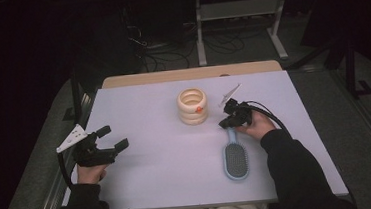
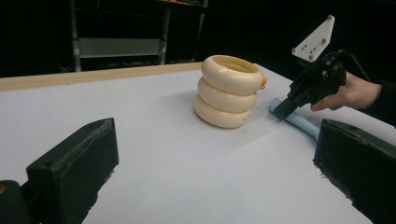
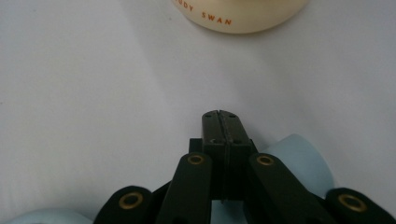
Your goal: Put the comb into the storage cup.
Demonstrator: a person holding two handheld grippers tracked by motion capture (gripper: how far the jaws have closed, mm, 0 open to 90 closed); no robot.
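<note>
Item 1. Left claw (image 1: 111, 138): held low over the tabletop (image 1: 158, 162), jaws spread wide, nothing between them. Well apart from every object listed here.

Item 2. Right claw (image 1: 227, 121): jaws pressed fully together, faces meeting with no gap in the right gripper view. It sits directly over the handle end of the hairbrush; whether the tips touch the handle cannot be told. Nothing is clamped.

Item 3. Hairbrush (image 1: 235, 155): pale blue, lying flat, bristle pad up, handle running from under the right claw back toward the person.

Item 4. Ring-stacked holder (image 1: 192, 105): cream, three bulging tiers, open top, small orange piece on its side facing the right claw. Stands just ahead of that claw's tips; lettering reading "SWAN" runs along its base (image 3: 216, 20).

Risks, judged. With jaws closed, any downward press would skid the rounded handle sideways rather than grip it. Reopening so close to the holder could knock its base. A grasp at the handle's far end would let the heavier head swing down.
</note>
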